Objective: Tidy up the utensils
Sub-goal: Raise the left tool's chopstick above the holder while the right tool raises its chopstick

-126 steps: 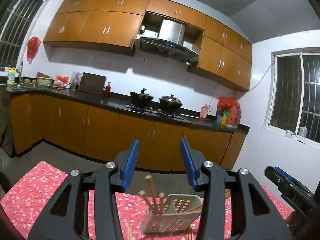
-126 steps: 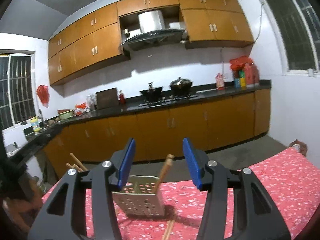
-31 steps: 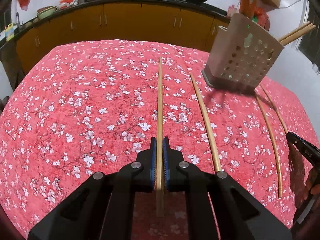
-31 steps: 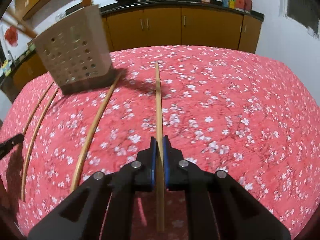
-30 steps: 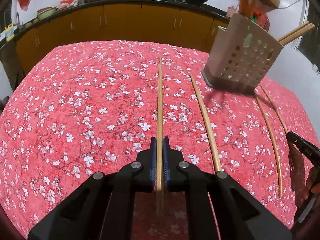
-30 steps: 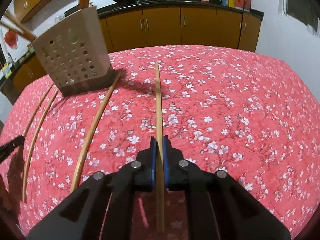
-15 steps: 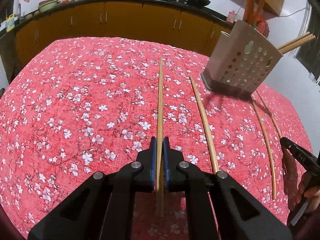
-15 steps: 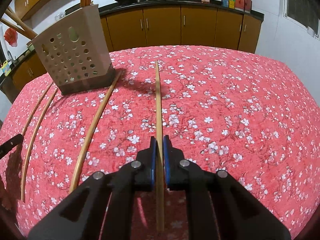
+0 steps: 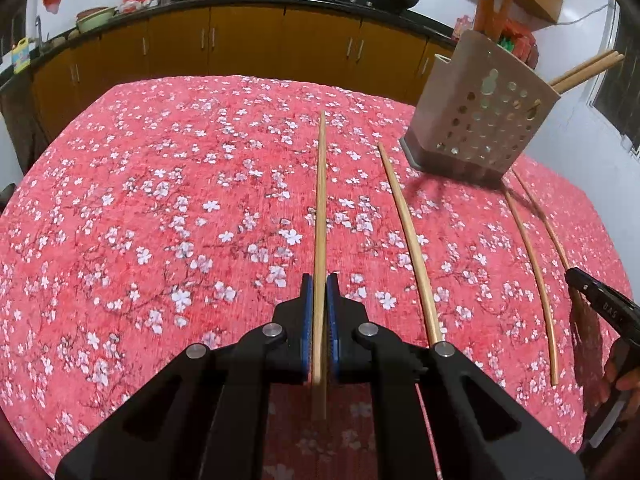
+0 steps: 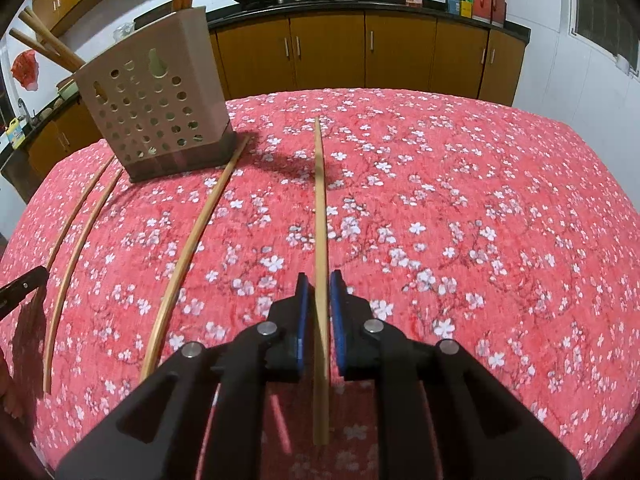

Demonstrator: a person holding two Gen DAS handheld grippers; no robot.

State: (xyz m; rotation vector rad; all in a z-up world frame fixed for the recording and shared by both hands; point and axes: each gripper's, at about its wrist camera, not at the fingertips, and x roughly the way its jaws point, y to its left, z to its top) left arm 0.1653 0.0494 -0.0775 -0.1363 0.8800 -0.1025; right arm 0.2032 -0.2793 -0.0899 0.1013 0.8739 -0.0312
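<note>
From my left wrist, my left gripper (image 9: 319, 280) has its fingers closed on a chopstick (image 9: 320, 208) pointing toward the worktop's (image 9: 120, 184) far edge; open cloth lies left, a loose chopstick (image 9: 408, 240) and the holder (image 9: 480, 120) right. From my right wrist, my right gripper (image 10: 319, 280) fingers stand narrowly apart around another chopstick (image 10: 320, 208), whether touching I cannot tell; holder (image 10: 156, 116) left, clear cloth right.

the right gripper (image 10: 318, 280) has its blue pads set slightly apart around a chopstick (image 10: 320, 216) lying on the floral tablecloth (image 10: 460, 200). the perforated holder (image 10: 156, 120) stands far left, three loose chopsticks (image 10: 192, 248) beside it.
</note>
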